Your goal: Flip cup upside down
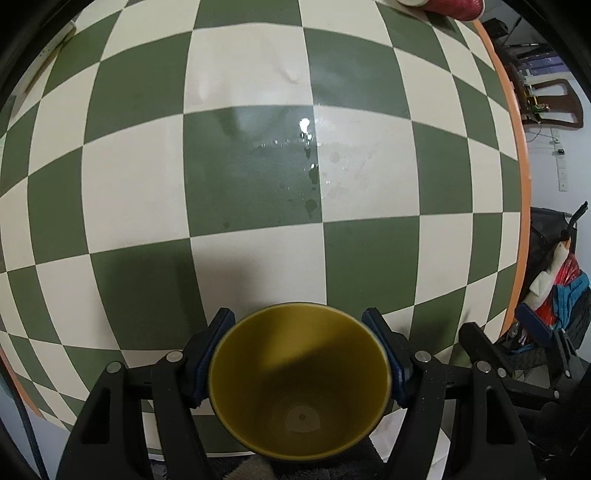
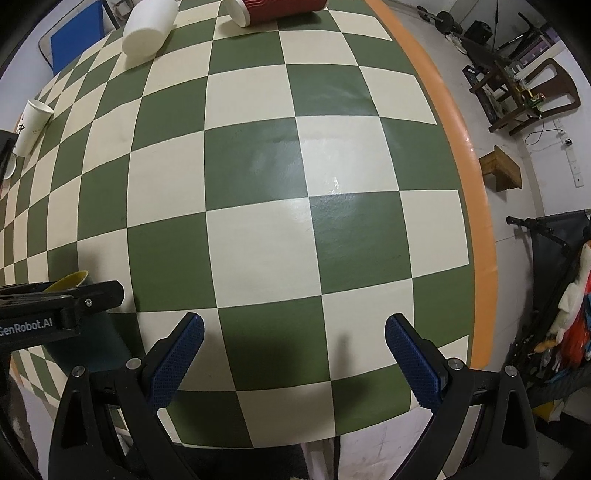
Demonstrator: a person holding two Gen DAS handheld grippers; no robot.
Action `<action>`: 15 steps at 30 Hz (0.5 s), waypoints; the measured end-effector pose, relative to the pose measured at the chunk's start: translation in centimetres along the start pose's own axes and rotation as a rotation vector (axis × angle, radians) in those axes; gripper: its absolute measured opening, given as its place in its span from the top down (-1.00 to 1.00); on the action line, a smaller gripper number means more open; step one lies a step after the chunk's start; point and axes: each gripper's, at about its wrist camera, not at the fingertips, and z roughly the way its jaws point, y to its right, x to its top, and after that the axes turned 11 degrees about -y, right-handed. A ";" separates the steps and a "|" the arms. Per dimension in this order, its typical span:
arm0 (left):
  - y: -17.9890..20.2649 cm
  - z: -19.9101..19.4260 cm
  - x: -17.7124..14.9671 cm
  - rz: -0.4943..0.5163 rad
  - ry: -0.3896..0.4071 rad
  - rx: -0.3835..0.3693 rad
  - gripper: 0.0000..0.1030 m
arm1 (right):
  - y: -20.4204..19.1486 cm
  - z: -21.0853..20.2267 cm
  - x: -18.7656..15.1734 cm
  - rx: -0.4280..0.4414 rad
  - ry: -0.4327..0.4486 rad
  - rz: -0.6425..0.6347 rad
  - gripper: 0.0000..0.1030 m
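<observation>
A cup (image 1: pixel 299 380), yellow inside and dark teal outside, sits between the blue pads of my left gripper (image 1: pixel 298 318), which is shut on its sides just below the rim. Its mouth faces the left wrist camera, so I look straight down to its bottom. In the right wrist view the same cup (image 2: pixel 83 347) shows at the left edge, under the black body of the left gripper, rim uppermost. Whether it rests on the checkered table (image 2: pixel 258 236) I cannot tell. My right gripper (image 2: pixel 294 322) hangs open over the table to the cup's right, with nothing between its fingers.
A white cup (image 2: pixel 147 31) and a red cup (image 2: pixel 280 9) lie on their sides at the far end. A paper cup (image 2: pixel 31 125) lies at the far left. A wet patch (image 1: pixel 308 162) glistens mid-table. The orange table edge (image 2: pixel 476 221) runs along the right, with a stool and chairs beyond.
</observation>
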 end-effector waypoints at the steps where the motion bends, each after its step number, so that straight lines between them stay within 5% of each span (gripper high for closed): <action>1: 0.0 -0.2 0.0 0.000 0.004 -0.004 -0.36 | 0.0 -0.1 0.1 0.002 0.000 -0.001 -0.95; 15: -0.5 -4.3 -0.6 -0.028 0.113 -0.004 -0.42 | 0.4 -2.3 -0.3 0.035 0.042 -0.005 -0.95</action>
